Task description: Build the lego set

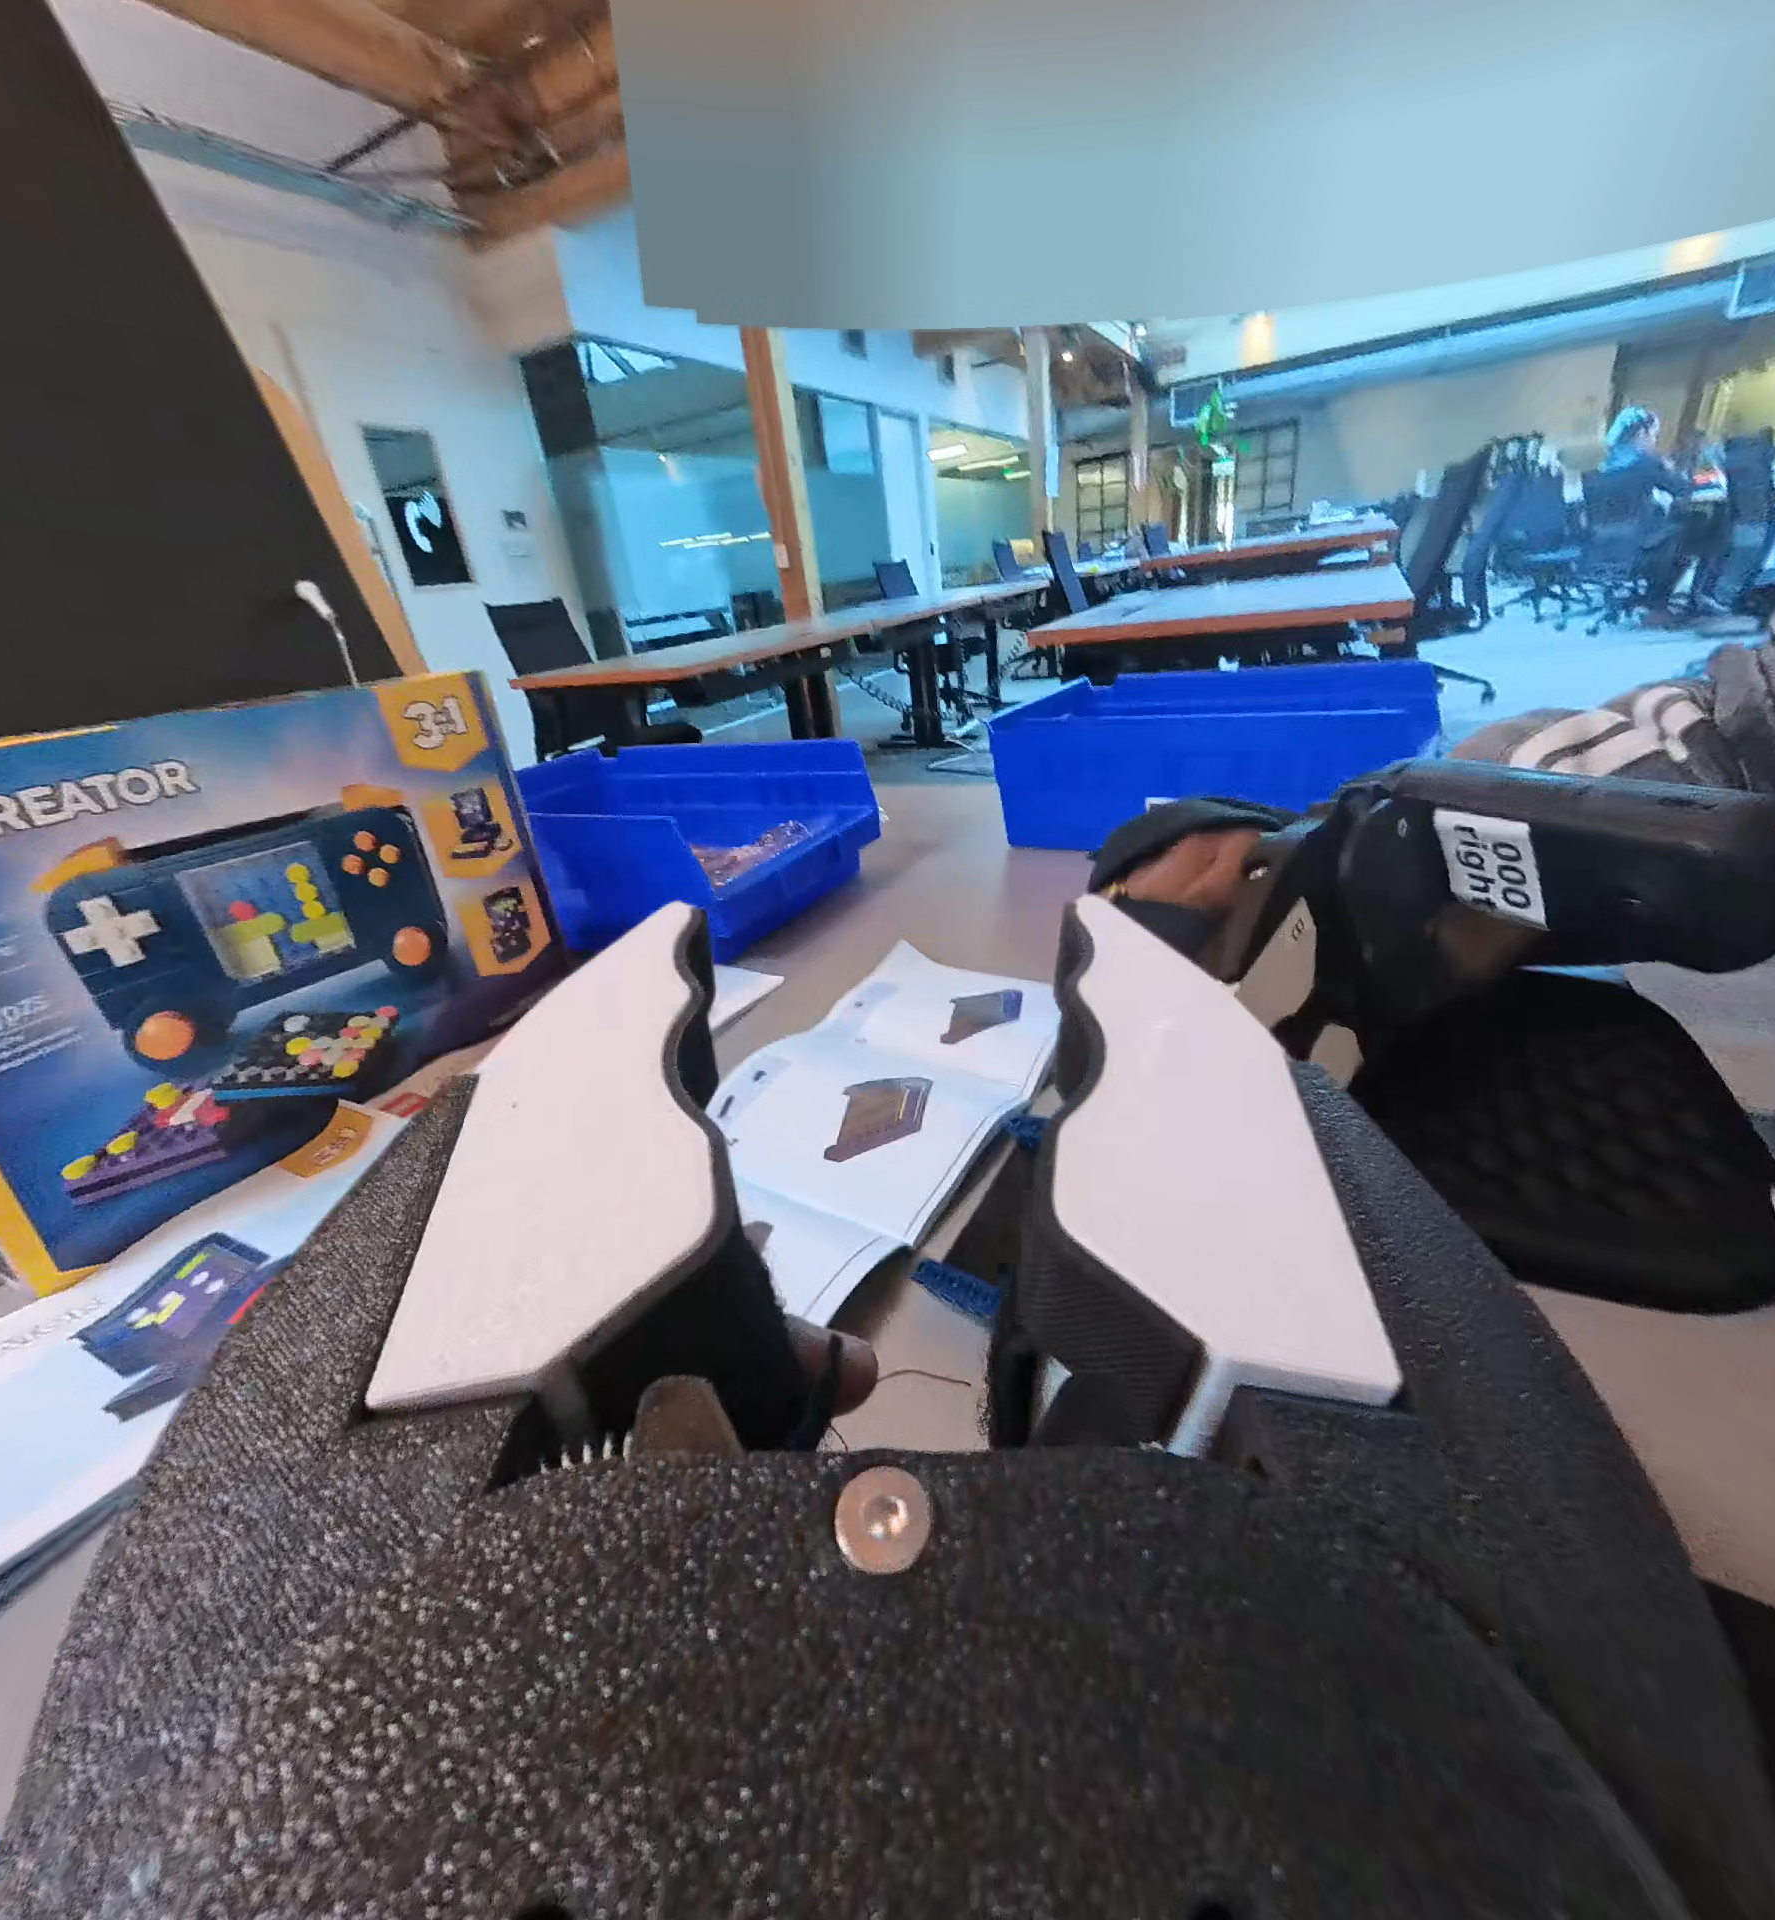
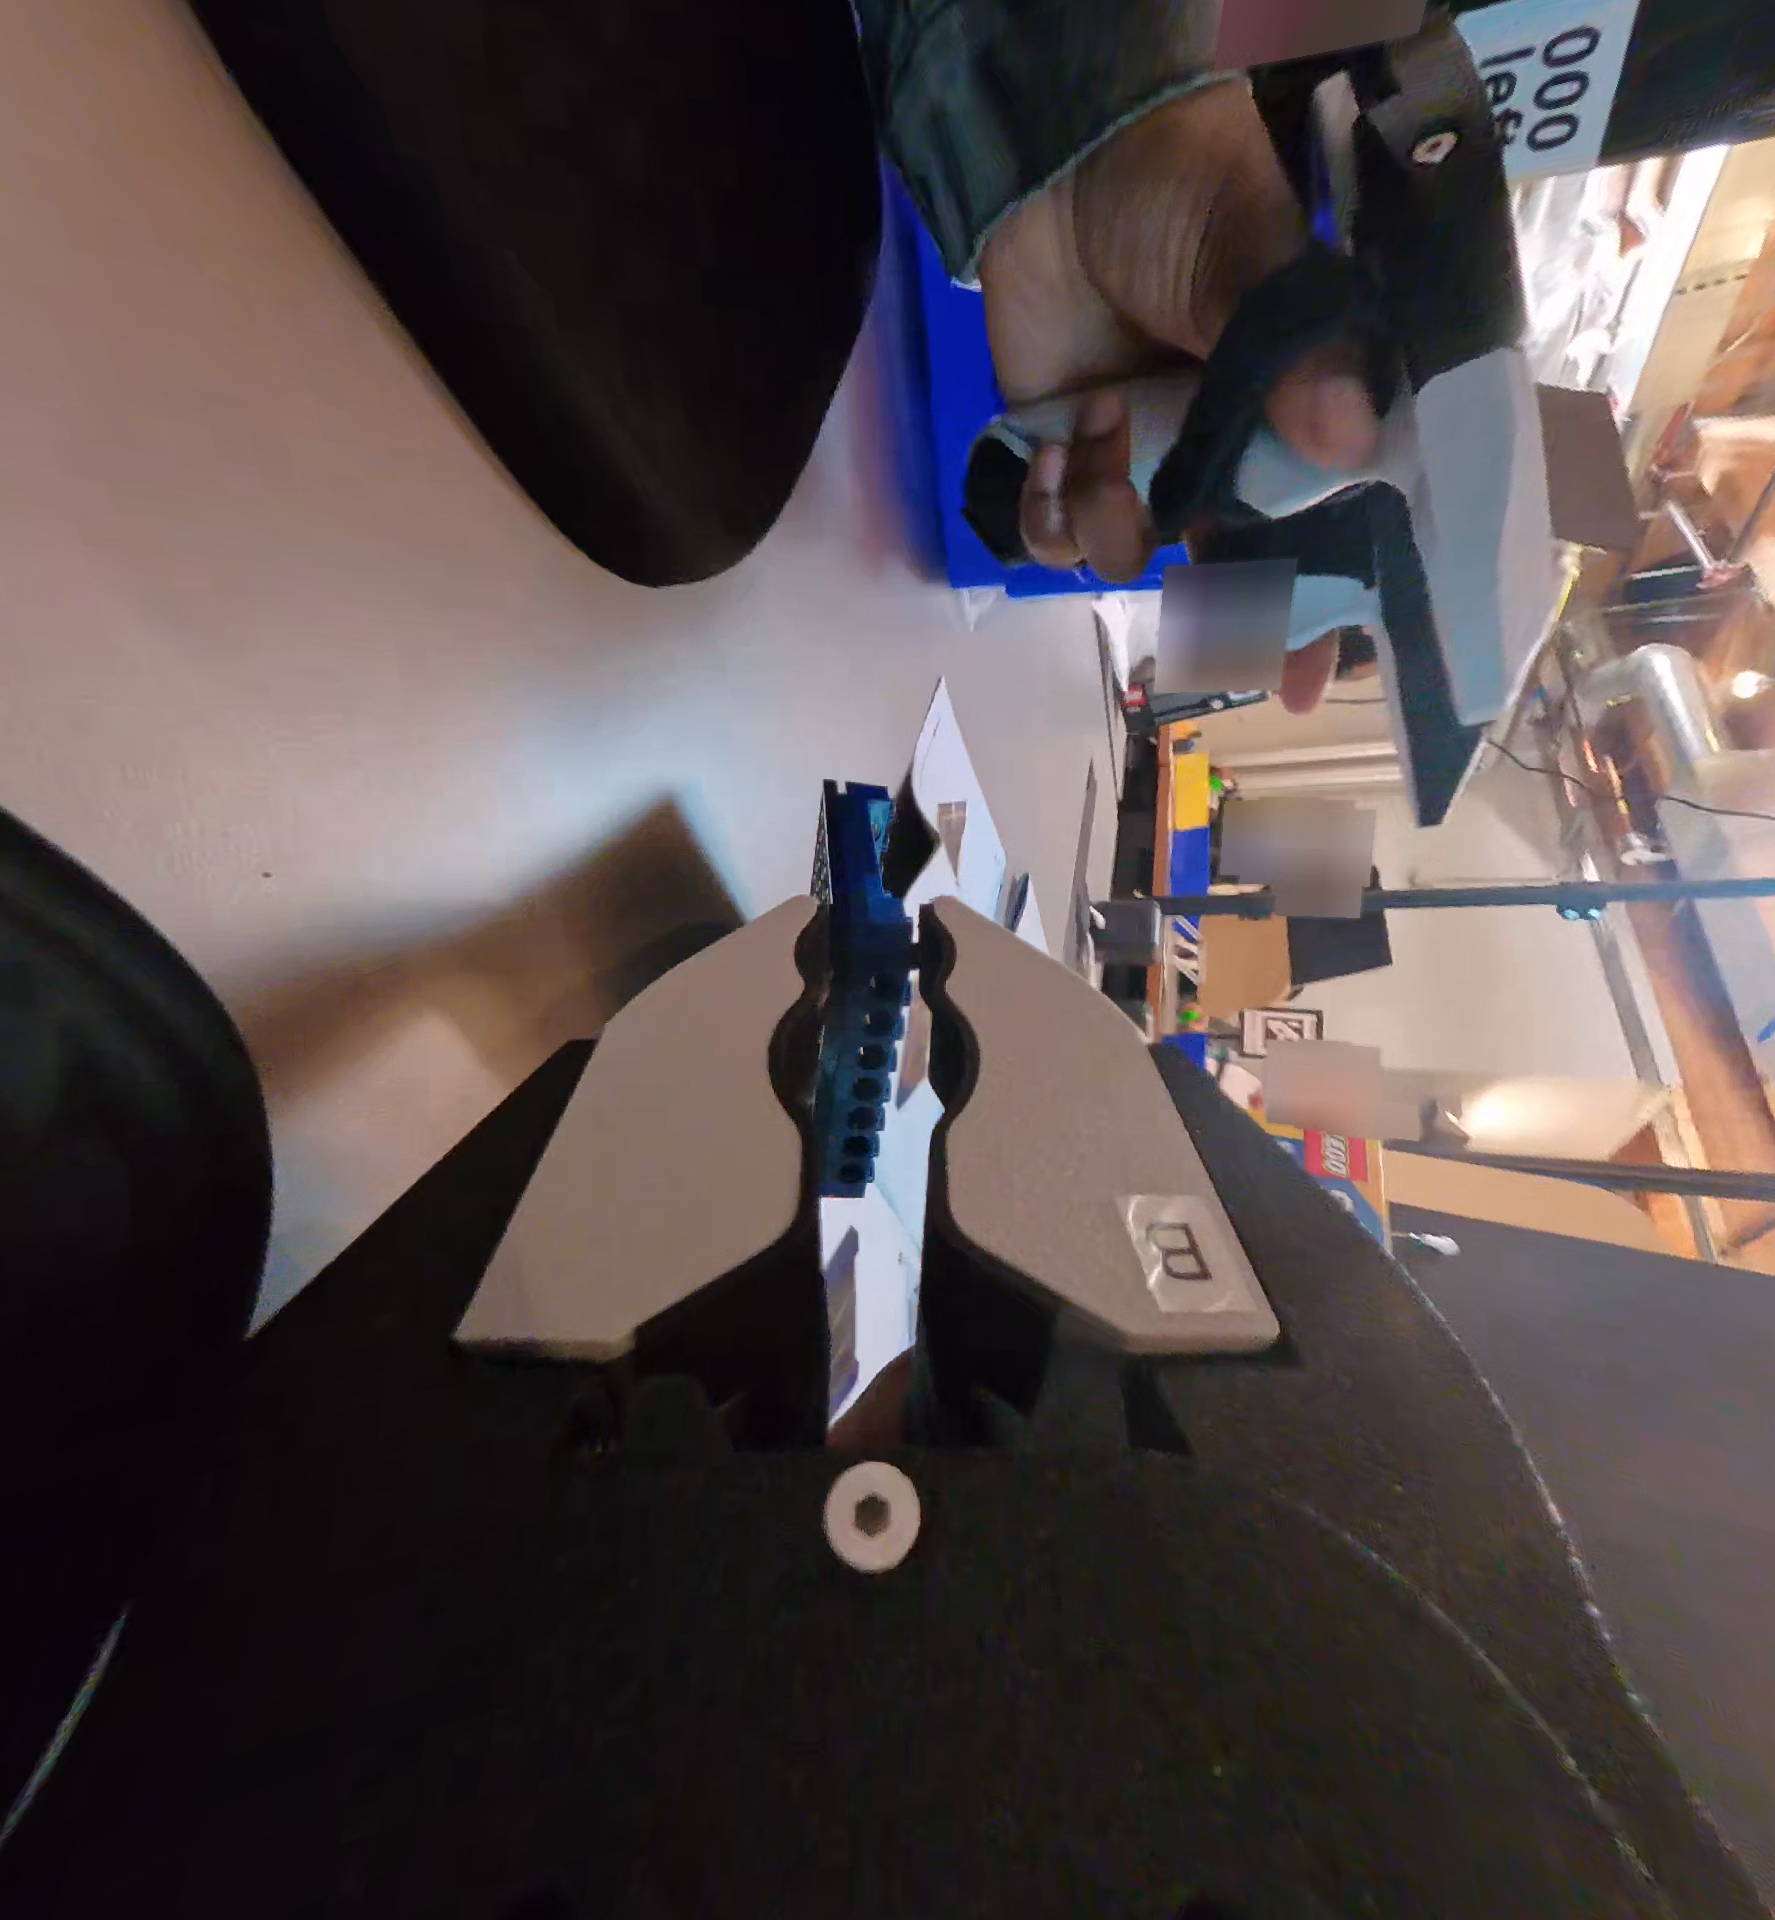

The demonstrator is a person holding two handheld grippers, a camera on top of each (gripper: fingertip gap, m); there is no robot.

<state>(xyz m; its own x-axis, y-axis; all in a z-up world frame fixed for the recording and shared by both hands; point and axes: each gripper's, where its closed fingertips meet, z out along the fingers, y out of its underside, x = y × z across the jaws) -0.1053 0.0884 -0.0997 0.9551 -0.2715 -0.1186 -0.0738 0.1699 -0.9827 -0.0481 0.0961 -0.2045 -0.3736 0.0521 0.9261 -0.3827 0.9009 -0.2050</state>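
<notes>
Two solid blue bins (image 1: 701, 831), white booklet (image 1: 893, 1091), blue brick piece (image 2: 862, 1039), blue-and-yellow box (image 1: 218, 966)

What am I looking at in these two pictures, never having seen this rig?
A person holds a two-finger hand tool in each hand; each carries a camera looking along its fingers. In the left tool's view, the left gripper stands open above an open booklet on the table. A toy box and blue bins stand near, and the right tool's body shows at the right. The right tool's view is turned sideways: the right gripper is shut on a blue brick piece, its fingers pressing it from both sides.
</notes>
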